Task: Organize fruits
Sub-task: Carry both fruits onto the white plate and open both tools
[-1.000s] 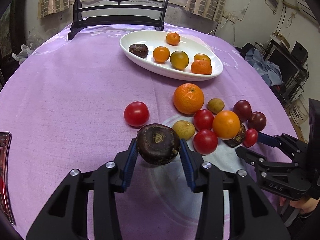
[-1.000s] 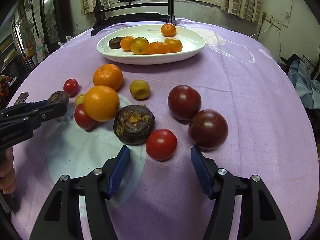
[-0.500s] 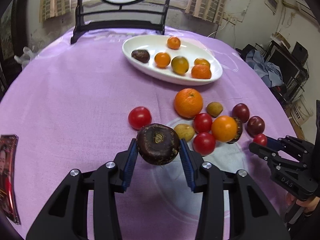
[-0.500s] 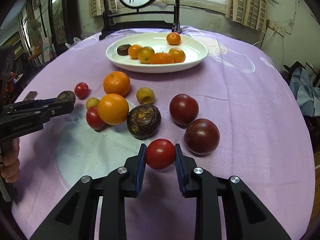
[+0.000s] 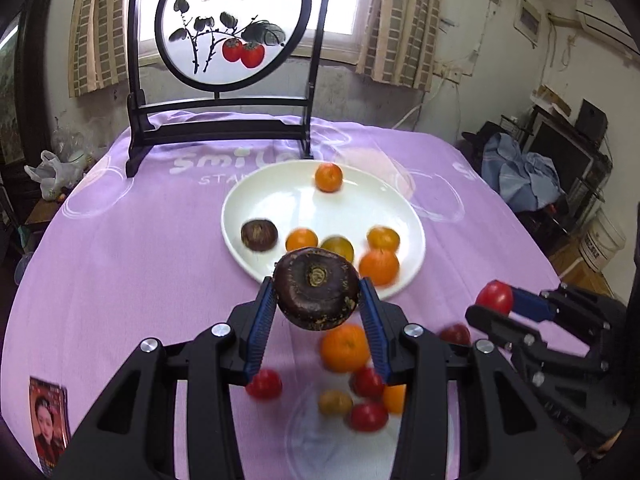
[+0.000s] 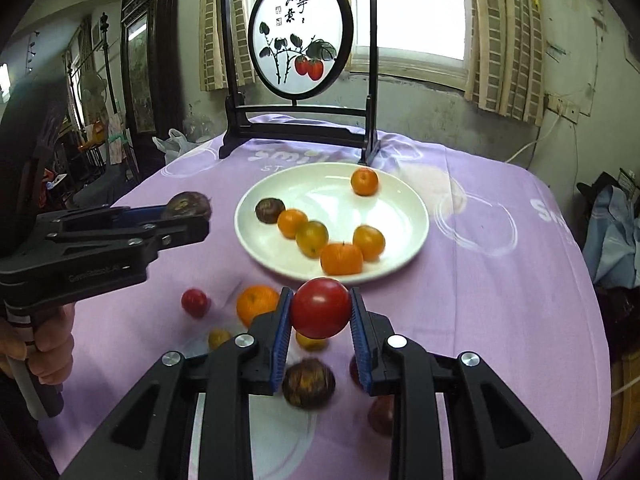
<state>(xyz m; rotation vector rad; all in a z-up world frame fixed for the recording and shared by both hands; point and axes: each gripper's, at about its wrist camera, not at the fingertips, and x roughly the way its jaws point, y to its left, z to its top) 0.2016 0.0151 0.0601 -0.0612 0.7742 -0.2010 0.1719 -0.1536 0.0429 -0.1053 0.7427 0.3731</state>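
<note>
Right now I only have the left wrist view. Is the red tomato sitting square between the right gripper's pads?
Observer: Yes. In the right wrist view the red tomato sits centred in the right gripper, with a blue pad pressed on each side.
Operator: Is anything on the cloth hidden behind my fingers?
Observer: A dark rough fruit lies on the purple cloth, below the right gripper.
Operator: How does my own load look from the side?
Observer: The left gripper holds the dark round fruit right at the fingertips, and much of it shows above them.
</note>
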